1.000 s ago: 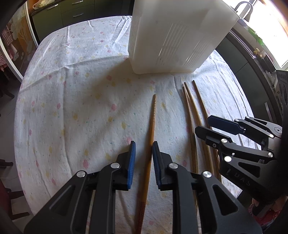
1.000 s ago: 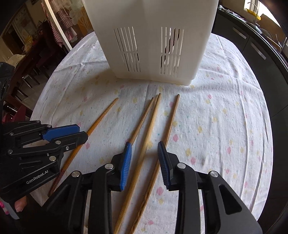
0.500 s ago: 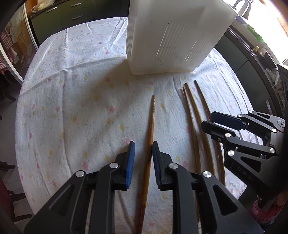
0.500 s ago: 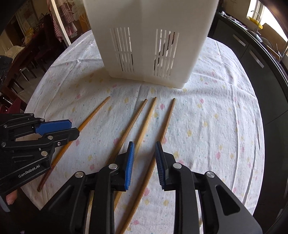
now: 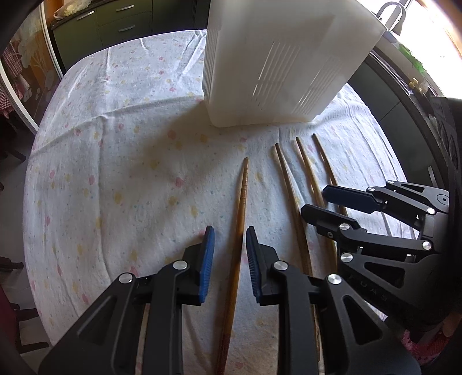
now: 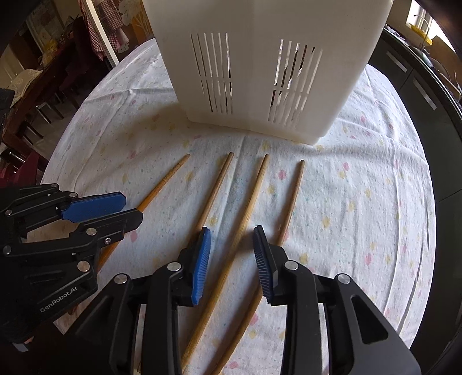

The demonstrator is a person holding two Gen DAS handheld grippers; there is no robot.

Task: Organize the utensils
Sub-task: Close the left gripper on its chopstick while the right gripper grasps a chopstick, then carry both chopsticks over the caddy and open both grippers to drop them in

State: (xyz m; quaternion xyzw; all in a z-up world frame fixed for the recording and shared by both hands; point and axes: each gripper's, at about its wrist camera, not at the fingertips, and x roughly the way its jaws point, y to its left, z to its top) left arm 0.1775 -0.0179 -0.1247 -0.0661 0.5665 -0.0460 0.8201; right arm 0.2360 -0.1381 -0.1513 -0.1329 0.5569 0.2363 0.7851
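Note:
Several wooden chopsticks lie side by side on the flowered tablecloth in front of a white slotted utensil holder (image 5: 286, 60) (image 6: 268, 66). My left gripper (image 5: 228, 245) is open and straddles the leftmost, darker chopstick (image 5: 242, 202), above it. My right gripper (image 6: 231, 245) is open over the third chopstick (image 6: 248, 207), with another chopstick (image 6: 215, 190) to its left and one (image 6: 291, 199) to its right. Each gripper shows in the other's view: the right one (image 5: 323, 202) and the left one (image 6: 127, 207).
The round table's cloth (image 5: 115, 178) falls off at its edges on all sides. Dark kitchen cabinets (image 5: 115, 26) stand beyond the table. Chairs and furniture (image 6: 34, 95) stand to the left in the right wrist view. A counter (image 6: 418, 86) runs along the right.
Both grippers have drawn back slightly from the holder and stayed open. The right gripper has shifted so the third chopstick lies between its fingers; the chopsticks have not moved.

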